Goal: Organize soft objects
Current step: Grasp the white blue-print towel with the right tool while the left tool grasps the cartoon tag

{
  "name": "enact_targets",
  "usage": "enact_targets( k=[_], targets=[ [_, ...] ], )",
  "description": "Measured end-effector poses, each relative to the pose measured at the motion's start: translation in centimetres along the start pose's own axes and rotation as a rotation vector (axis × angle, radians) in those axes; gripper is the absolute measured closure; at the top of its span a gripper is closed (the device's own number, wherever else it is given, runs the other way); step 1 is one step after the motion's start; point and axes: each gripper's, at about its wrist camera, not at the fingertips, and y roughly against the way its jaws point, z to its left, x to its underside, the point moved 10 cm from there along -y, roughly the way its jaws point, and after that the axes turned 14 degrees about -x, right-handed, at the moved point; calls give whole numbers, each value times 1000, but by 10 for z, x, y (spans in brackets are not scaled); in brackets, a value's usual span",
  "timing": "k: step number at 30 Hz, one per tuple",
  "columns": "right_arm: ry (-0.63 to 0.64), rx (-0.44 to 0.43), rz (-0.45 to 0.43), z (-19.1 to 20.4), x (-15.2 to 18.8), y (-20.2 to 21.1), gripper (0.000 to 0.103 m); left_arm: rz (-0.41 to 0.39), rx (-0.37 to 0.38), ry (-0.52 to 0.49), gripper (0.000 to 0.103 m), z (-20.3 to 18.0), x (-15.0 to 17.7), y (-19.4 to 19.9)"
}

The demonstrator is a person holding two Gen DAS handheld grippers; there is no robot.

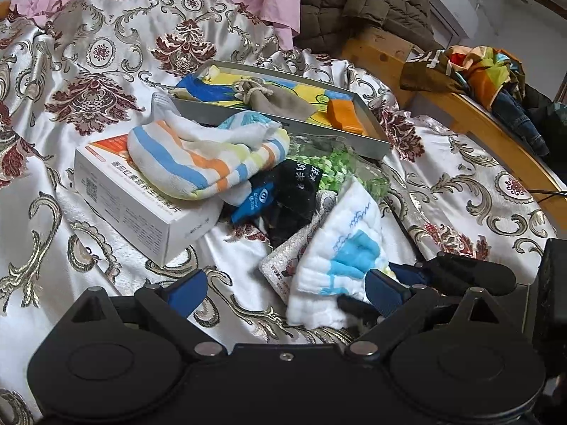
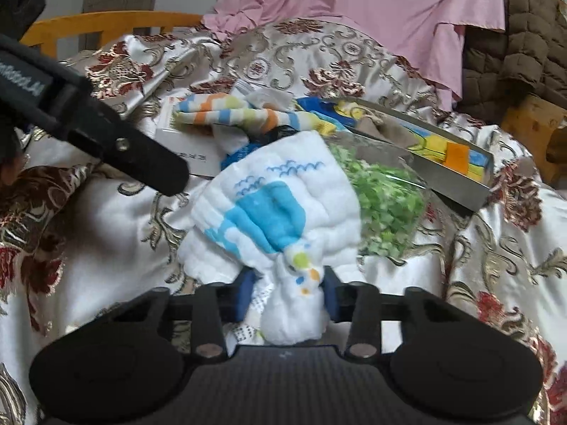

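While the right gripper [image 2: 287, 292] pinched a gathered corner of the white gauze cloth [image 2: 283, 205], the cloth fanned away ahead toward the metal tray [image 2: 457, 184] on the bedspread; left gripper [image 1: 283, 292] gaped empty, just beside.

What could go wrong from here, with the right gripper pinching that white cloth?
1. The right gripper holds the white muslin cloth only by a bunched corner; it may slip out on lifting.
2. The cloth lies against the bag of green pieces and on a printed white packet; lifting may drag either along.
3. The left gripper, open, sits close beside the right one; they may bump.
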Motion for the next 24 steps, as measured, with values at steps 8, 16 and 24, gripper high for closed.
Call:
enact_targets(
  k=[8,16,24],
  targets=[
    [-99,88,-8,-22,6,32,80,1,7,-17,7,-1,3,0],
    [-219,144,-33,-55,13,42,81,12,14,-100,7,-9,2,-28],
    [-243,141,-49,-63,13,38,81,42,54,-184,7,-28,-4,-61]
  ],
)
